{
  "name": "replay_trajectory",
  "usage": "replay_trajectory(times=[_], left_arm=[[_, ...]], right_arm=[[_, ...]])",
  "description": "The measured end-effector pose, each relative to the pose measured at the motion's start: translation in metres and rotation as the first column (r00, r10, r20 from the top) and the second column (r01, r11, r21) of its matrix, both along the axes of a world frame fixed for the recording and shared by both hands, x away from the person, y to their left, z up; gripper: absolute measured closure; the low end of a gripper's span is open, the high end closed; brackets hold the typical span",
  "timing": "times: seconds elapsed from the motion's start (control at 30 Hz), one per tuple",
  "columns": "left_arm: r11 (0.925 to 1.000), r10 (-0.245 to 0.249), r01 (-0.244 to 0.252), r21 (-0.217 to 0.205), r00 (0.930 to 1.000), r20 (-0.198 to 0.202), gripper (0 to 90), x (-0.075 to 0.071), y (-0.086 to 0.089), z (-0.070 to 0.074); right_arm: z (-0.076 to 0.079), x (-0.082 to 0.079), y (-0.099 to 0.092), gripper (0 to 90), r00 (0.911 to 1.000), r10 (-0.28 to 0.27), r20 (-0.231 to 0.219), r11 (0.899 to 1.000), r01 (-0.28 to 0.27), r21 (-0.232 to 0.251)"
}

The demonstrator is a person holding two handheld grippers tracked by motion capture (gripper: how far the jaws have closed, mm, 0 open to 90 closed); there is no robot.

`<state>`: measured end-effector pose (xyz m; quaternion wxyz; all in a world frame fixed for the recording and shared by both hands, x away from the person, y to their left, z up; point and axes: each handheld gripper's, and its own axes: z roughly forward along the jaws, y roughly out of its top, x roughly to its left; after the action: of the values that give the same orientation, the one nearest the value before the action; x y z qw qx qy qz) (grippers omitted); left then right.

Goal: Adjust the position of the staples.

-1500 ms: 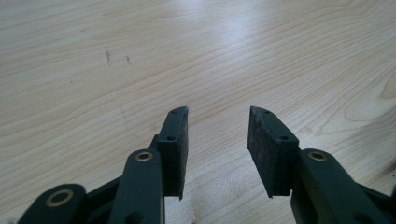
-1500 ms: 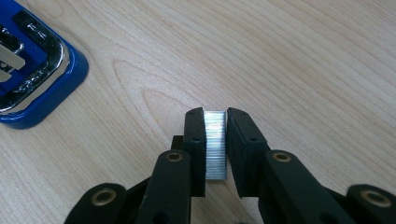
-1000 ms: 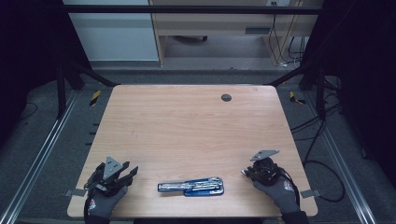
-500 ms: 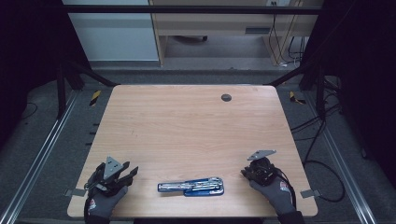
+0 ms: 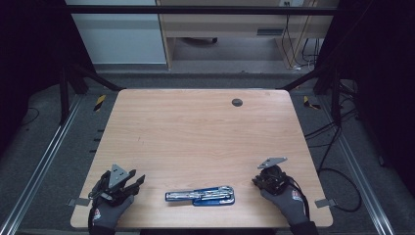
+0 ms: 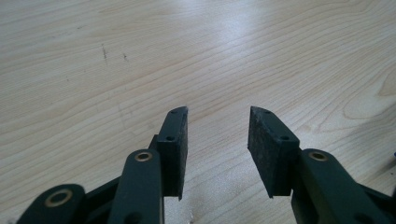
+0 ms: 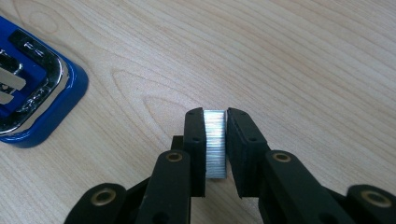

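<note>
One silvery, finely ribbed block of staples point(image 7: 215, 143) sits pinched between the two black jaws of the right gripper point(image 7: 215, 140), whose pads press on both of its flat sides just above the tabletop. In the high view this right gripper point(image 5: 270, 177) rests near the front right corner of the one light wooden table point(image 5: 195, 132), held by a gloved hand point(image 5: 288, 203). One blue-and-chrome stapler point(image 5: 200, 196) lies flat along the table's front edge, between the two grippers and apart from both; its blue corner point(image 7: 32, 98) shows at the left of the right gripper view. The left gripper point(image 6: 217, 140) holds nothing: its two jaws stand parted over bare wood. From above, that left gripper point(image 5: 120, 183) lies near the front left corner. One small dark round spot point(image 5: 237, 102) marks the table's far side.
</note>
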<state>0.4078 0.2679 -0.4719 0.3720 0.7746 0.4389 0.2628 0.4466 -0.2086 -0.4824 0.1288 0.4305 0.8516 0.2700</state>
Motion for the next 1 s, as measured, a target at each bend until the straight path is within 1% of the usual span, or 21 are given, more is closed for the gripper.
replay_trajectory(times=[0.33, 0.37, 0.4, 0.43, 0.47, 0.5, 0.53, 0.67, 0.7, 0.73, 0.77, 0.8, 0.9, 0.97, 1.0], left_arm=[[1.0000, 0.001, -0.001, -0.001, 1.0000, 0.000, 58.2, 0.000, 0.000, 0.000], [1.0000, 0.001, -0.001, -0.001, 1.0000, 0.001, 58.2, 0.000, 0.000, 0.000], [1.0000, 0.001, -0.001, -0.001, 1.0000, 0.001, 58.2, 0.000, 0.000, 0.000], [1.0000, 0.001, -0.001, -0.001, 1.0000, 0.000, 58.2, 0.000, 0.000, 0.000], [1.0000, 0.001, -0.001, -0.002, 1.0000, -0.001, 58.2, 0.000, 0.000, 0.000], [1.0000, 0.000, 0.000, -0.001, 1.0000, 0.000, 58.3, 0.000, 0.000, 0.000], [1.0000, 0.001, -0.001, -0.002, 1.0000, -0.001, 58.3, 0.000, 0.000, 0.000], [1.0000, 0.000, 0.000, 0.000, 1.0000, 0.000, 58.2, 0.000, 0.000, 0.000], [1.0000, 0.001, -0.001, -0.001, 1.0000, 0.000, 58.2, 0.000, 0.000, 0.000], [1.0000, 0.003, -0.003, -0.002, 1.0000, 0.000, 58.3, 0.000, 0.000, 0.000], [1.0000, 0.003, -0.003, -0.002, 1.0000, 0.000, 58.2, 0.000, 0.000, 0.000], [1.0000, 0.003, -0.003, -0.002, 1.0000, 0.000, 58.2, 0.000, 0.000, 0.000], [1.0000, 0.001, -0.001, 0.000, 1.0000, 0.000, 58.3, 0.000, 0.000, 0.000], [1.0000, 0.000, 0.000, 0.000, 1.0000, -0.001, 58.3, 0.000, 0.000, 0.000], [1.0000, 0.000, 0.000, 0.000, 1.0000, -0.002, 58.2, 0.000, 0.000, 0.000]], right_arm=[[0.000, 0.000, 0.000, 78.7, 1.0000, 0.007, -0.004, 1.000, -0.007, -0.008], [0.000, 0.000, 0.000, 78.8, 0.9999, 0.013, -0.001, 1.000, -0.013, 0.001], [0.002, 0.000, -0.002, 78.7, 0.9997, 0.024, 0.011, 1.000, -0.024, 0.015], [0.005, 0.000, -0.002, 78.7, 0.9995, 0.027, 0.016, 0.999, -0.027, 0.022], [0.007, -0.001, -0.003, 78.7, 0.9988, 0.036, 0.034, 0.999, -0.037, 0.030], [0.010, -0.001, -0.004, 78.8, 0.9983, 0.045, 0.037, 0.998, -0.047, 0.035], [0.013, -0.002, -0.005, 78.8, 0.9973, 0.052, 0.051, 0.998, -0.055, 0.043], [0.022, -0.003, -0.008, 78.8, 0.9930, 0.090, 0.077, 0.994, -0.095, 0.060], [0.025, -0.003, -0.008, 78.8, 0.9920, 0.100, 0.077, 0.992, -0.105, 0.065], [0.027, -0.003, -0.008, 78.8, 0.9904, 0.112, 0.081, 0.990, -0.118, 0.073], [0.029, -0.003, -0.007, 78.8, 0.9873, 0.129, 0.093, 0.988, -0.136, 0.071], [0.031, -0.003, -0.007, 78.8, 0.9865, 0.135, 0.093, 0.987, -0.142, 0.080], [0.037, -0.003, -0.002, 78.8, 0.9771, 0.185, 0.106, 0.977, -0.194, 0.084], [0.040, -0.003, 0.003, 78.8, 0.9694, 0.221, 0.107, 0.968, -0.231, 0.097], [0.041, -0.002, 0.006, 78.8, 0.9638, 0.244, 0.108, 0.962, -0.255, 0.103]])
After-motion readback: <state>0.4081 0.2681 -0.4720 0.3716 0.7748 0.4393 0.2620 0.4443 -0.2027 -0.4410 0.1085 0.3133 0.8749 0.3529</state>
